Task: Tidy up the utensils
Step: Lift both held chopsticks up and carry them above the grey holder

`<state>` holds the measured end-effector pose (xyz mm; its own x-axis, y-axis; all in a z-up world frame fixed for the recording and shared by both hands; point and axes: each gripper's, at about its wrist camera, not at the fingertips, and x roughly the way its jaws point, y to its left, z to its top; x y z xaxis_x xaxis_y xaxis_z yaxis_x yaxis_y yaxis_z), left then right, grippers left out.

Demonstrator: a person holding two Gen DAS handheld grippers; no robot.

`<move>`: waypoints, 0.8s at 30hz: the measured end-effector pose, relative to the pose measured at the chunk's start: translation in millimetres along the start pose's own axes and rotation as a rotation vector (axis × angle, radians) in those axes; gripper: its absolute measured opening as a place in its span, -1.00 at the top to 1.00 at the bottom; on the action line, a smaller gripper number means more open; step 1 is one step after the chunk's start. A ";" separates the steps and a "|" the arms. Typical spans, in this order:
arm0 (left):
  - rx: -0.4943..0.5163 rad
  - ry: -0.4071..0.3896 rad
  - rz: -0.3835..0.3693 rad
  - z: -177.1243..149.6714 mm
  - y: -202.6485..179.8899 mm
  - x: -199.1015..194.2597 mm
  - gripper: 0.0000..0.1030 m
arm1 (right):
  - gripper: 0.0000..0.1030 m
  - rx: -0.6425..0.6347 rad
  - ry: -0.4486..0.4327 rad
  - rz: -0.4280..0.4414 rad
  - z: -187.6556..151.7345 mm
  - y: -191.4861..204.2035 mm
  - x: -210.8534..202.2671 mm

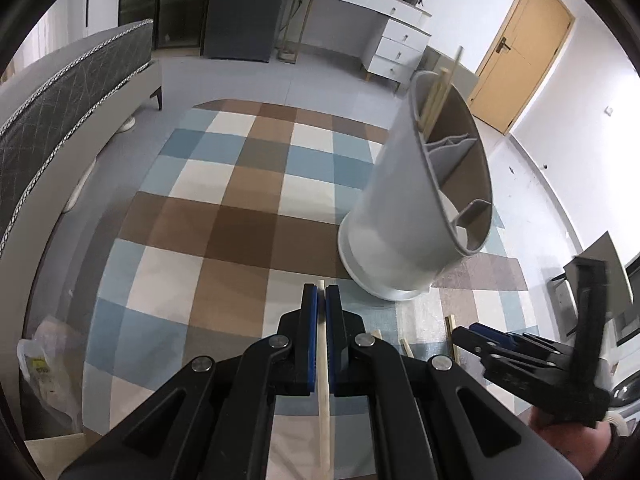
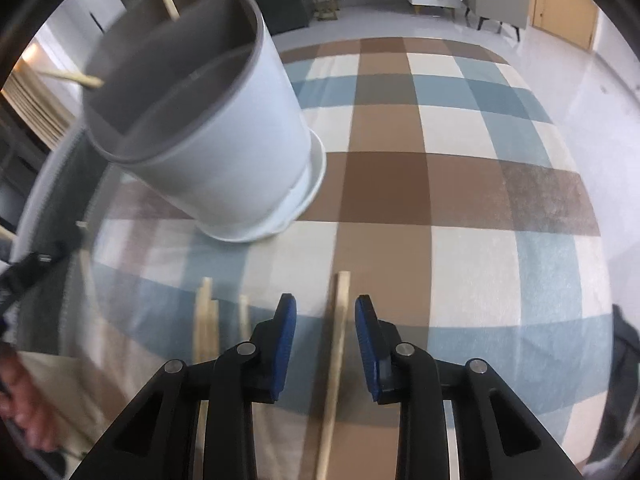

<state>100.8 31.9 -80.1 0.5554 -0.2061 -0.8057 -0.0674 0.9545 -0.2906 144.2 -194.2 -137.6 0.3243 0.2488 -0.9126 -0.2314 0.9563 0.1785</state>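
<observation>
My left gripper is shut on a pale wooden chopstick that runs back between its blue pads toward the camera. A grey round utensil holder with inner dividers stands just ahead to the right, with several chopsticks poking out of its far compartment. In the right wrist view the holder is up at the left. My right gripper is open, and a chopstick lies between its fingers without touching the pads. The right gripper also shows low at the right in the left wrist view.
More loose chopsticks lie left of my right gripper on the checked blue, brown and white surface. A person's hand shows at the lower left. A sofa, white drawers, a door and a plastic bag surround the area.
</observation>
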 end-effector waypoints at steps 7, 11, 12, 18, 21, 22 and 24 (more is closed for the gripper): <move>-0.062 -0.002 -0.047 10.1 15.7 -6.7 1.00 | 0.76 -0.083 -0.013 -0.153 3.0 13.0 15.5; -0.055 -0.004 -0.070 12.4 11.8 -7.2 1.00 | 0.90 -0.103 -0.028 -0.168 3.1 15.6 15.8; -0.055 -0.001 -0.076 12.5 11.1 -6.5 1.00 | 0.90 -0.099 -0.031 -0.163 3.1 14.5 15.0; -0.020 -0.017 -0.081 9.5 4.5 -15.7 1.00 | 0.90 0.046 -0.147 -0.033 6.3 -0.6 -18.2; 0.011 -0.032 -0.072 4.2 -1.1 -24.7 1.00 | 0.90 0.106 -0.226 0.040 1.9 -3.9 -43.5; 0.025 -0.039 -0.067 2.0 -3.8 -28.4 1.00 | 0.90 0.115 -0.246 0.057 0.2 -3.6 -50.5; 0.048 -0.053 -0.063 -2.3 -9.4 -36.6 1.00 | 0.90 0.142 -0.311 0.099 -5.8 -5.1 -70.1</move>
<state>79.1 30.0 -49.0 0.6001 -0.2561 -0.7579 0.0081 0.9493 -0.3143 117.3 -217.4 -76.7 0.5754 0.3557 -0.7365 -0.1531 0.9314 0.3302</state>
